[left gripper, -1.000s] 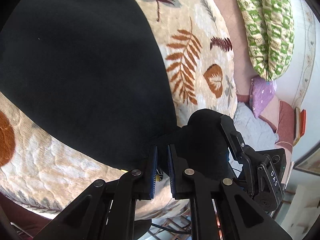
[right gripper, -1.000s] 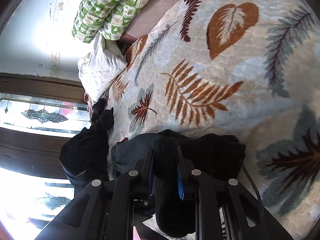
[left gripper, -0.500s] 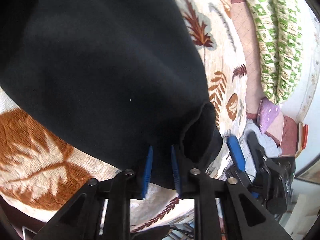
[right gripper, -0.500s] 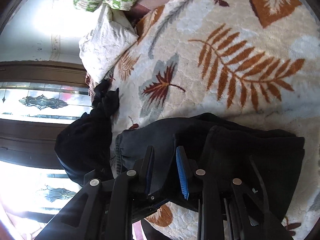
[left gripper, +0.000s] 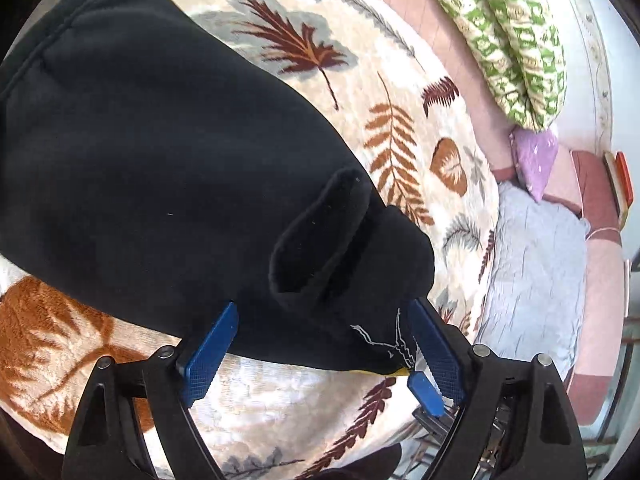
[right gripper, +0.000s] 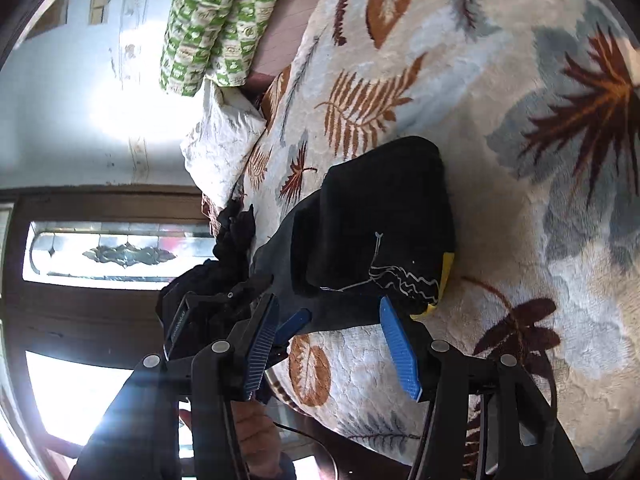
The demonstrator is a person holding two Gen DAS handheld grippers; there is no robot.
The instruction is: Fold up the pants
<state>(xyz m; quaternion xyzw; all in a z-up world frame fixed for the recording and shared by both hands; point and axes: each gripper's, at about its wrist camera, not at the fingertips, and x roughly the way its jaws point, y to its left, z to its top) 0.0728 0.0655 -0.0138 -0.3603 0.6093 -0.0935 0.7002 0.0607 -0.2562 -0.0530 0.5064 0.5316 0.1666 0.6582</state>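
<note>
The black pants (left gripper: 168, 168) lie folded on the leaf-patterned bedspread (left gripper: 400, 92), with a loose flap and a white-and-yellow print at the near corner. My left gripper (left gripper: 320, 344) is open, its blue pads either side of the pants' near edge, holding nothing. In the right wrist view the folded pants (right gripper: 376, 224) lie just beyond my right gripper (right gripper: 332, 344), which is open and empty. The other gripper's blue pad shows at the left of that view.
A green patterned bolster (left gripper: 516, 36) and a purple pillow (left gripper: 536, 160) lie at the head of the bed. A grey cloth (left gripper: 536, 268) lies at the bed's right edge. A white pillow (right gripper: 220, 140) and a dark clothes heap (right gripper: 224, 256) sit near a window.
Both grippers have opened and let go of the pants. The pants now rest folded on the bedspread, and both grippers have drawn back a little.
</note>
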